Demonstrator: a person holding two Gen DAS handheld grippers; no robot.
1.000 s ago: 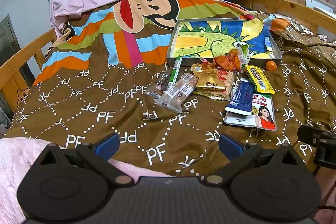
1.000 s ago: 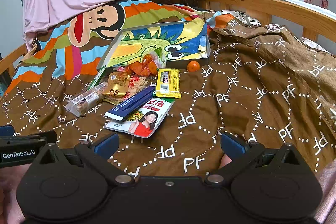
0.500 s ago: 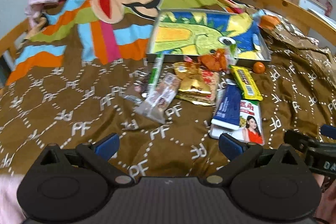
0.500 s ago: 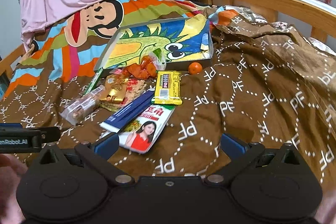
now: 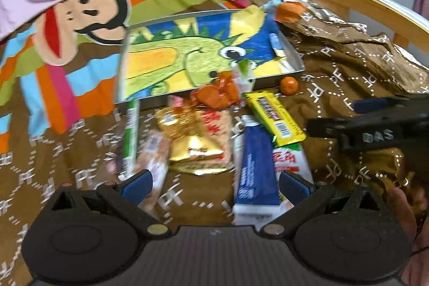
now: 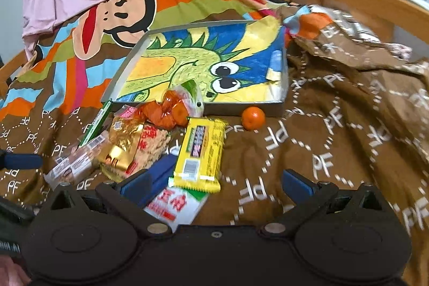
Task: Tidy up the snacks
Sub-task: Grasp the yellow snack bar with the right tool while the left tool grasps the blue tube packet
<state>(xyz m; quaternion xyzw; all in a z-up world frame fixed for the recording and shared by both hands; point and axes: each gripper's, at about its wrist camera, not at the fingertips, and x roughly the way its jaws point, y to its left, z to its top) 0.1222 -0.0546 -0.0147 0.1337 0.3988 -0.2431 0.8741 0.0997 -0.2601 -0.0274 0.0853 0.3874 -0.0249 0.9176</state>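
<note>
On the brown patterned blanket (image 6: 308,152), the shallow grey dragon-lined tray (image 6: 242,107) held only an orange-sweets bag's (image 6: 166,110) top; other snacks lay before it. Both grippers (image 5: 215,182) (image 6: 215,182) hovered spread, empty.

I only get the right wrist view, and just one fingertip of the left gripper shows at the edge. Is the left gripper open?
Observer: Yes. In its own view the left gripper is open and holds nothing.
Operator: What lies in front of it?
Observer: The blue packet lies lengthwise between its fingers, partly on top of the white packet.
Operator: My view hides that blue packet's near end. What is it like?
Observer: The near end is a white strip, close to the gripper's body.
</note>
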